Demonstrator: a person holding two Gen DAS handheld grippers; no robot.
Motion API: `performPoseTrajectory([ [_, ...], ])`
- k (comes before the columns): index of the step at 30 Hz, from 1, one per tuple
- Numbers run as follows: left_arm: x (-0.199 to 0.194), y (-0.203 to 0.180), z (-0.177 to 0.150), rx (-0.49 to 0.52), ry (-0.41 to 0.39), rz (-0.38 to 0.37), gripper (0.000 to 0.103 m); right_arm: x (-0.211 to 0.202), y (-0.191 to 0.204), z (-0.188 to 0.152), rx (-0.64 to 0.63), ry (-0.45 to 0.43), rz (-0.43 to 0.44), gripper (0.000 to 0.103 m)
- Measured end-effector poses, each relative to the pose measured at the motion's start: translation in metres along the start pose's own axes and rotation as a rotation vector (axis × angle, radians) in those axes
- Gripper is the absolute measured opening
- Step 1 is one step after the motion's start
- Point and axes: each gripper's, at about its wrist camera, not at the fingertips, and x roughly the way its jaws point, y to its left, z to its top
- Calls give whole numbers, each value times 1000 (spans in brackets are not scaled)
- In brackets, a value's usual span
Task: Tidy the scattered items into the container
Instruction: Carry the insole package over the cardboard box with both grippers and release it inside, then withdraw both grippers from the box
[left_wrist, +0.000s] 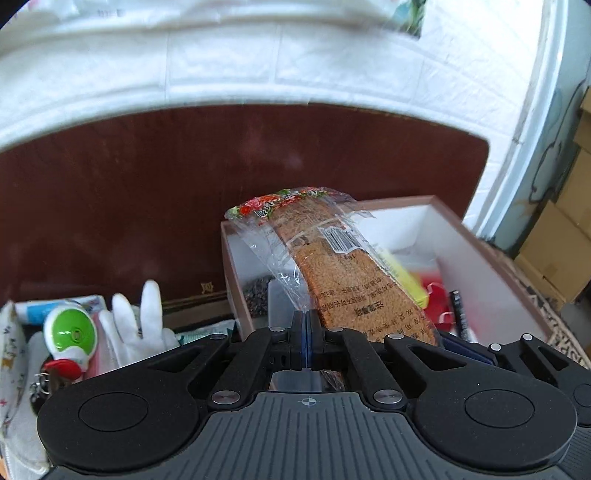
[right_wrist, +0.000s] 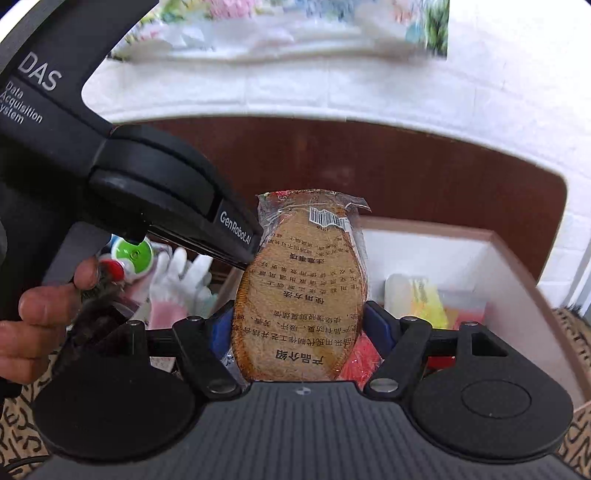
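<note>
— Brown fibre insole in a clear plastic wrapper (right_wrist: 301, 295), printed with black characters and a barcode: where is it?

— Up in the air over the near-left corner of the white-lined cardboard box with a brown rim (right_wrist: 517, 266). Both tools have it. The right gripper (right_wrist: 299, 332) has its blue pads spread wide, one pressing each long edge of the packet. The left gripper (left_wrist: 306, 343) is pinched together on the wrapper's clear side margin.

— What's in the box?

— A yellow packet (left_wrist: 402, 273) and red items (left_wrist: 437, 295), partly hidden.

— And outside it?

— On the left, a white glove (left_wrist: 142, 325) and a green-and-white round gadget (left_wrist: 70, 332), lying on the dark red-brown table (left_wrist: 147, 192). A bare hand (right_wrist: 37, 317) grips the left tool's handle.
</note>
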Motion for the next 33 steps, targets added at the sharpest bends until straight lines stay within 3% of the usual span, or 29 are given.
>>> performPoseTrajectory([
  [5, 24, 10, -10, 2, 47, -12, 14, 20, -1, -11, -9, 70, 7, 76],
  [12, 28, 10, -14, 16, 37, -26, 16, 29, -9, -14, 36, 119, 25, 79],
  [15, 25, 10, -14, 6, 30, -61, 32, 26, -10, -16, 30, 117, 36, 83],
  [19, 12, 7, -15, -20, -4, -141, 83, 17, -8, -18, 21, 94, 21, 95],
  [22, -4, -2, -18, 19, -67, -119, 98, 9, -9, -18, -2, 74, 1, 95],
  [26, -21, -13, -28, 93, -146, -43, 103, 2, -16, -17, 10, 62, -28, 96],
  [33, -34, -9, -48, 78, -122, -42, 103, -14, -12, -20, 12, 48, -55, 102],
])
